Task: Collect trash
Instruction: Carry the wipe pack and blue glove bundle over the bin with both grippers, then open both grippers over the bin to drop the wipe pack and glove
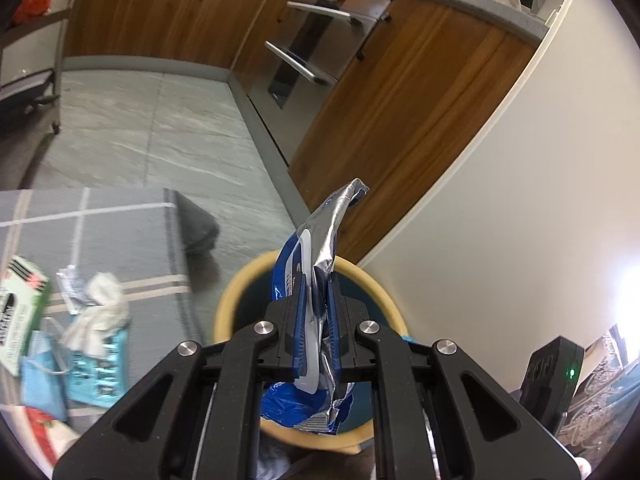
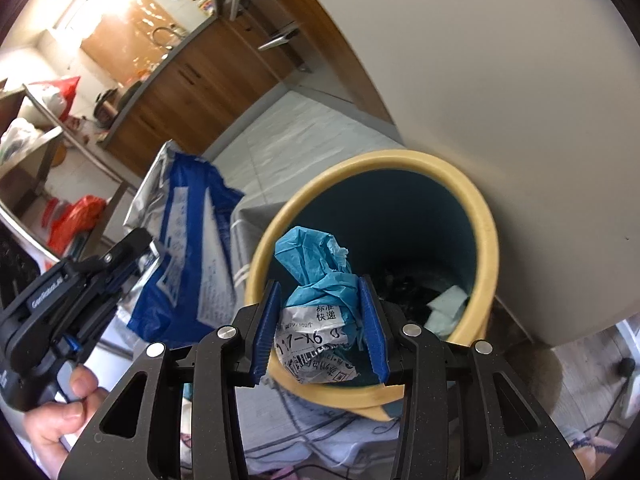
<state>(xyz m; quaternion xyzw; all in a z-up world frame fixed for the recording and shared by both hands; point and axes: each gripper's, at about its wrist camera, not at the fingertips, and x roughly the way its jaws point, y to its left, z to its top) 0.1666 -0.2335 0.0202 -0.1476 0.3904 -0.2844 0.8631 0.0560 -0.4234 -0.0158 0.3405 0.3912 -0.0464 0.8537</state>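
Observation:
My left gripper [image 1: 318, 316] is shut on a blue and silver foil bag [image 1: 320, 240] and holds it upright over the yellow-rimmed, dark blue trash bin [image 1: 228, 300]. In the right wrist view that bag [image 2: 188, 248] hangs left of the bin [image 2: 488, 232], held by the left gripper [image 2: 156, 254]. My right gripper [image 2: 322, 328] is shut on a crumpled teal plastic wad with a white shipping label [image 2: 320, 300], at the bin's near rim. A pale paper scrap [image 2: 446, 306] lies inside the bin.
More trash lies on the grey checked cloth [image 1: 100, 232] at left: a green and white box [image 1: 20, 312], white tissue [image 1: 100, 312], teal wrappers [image 1: 96, 368]. Wooden cabinets [image 1: 400, 100] and a white wall [image 1: 540, 200] stand behind the bin.

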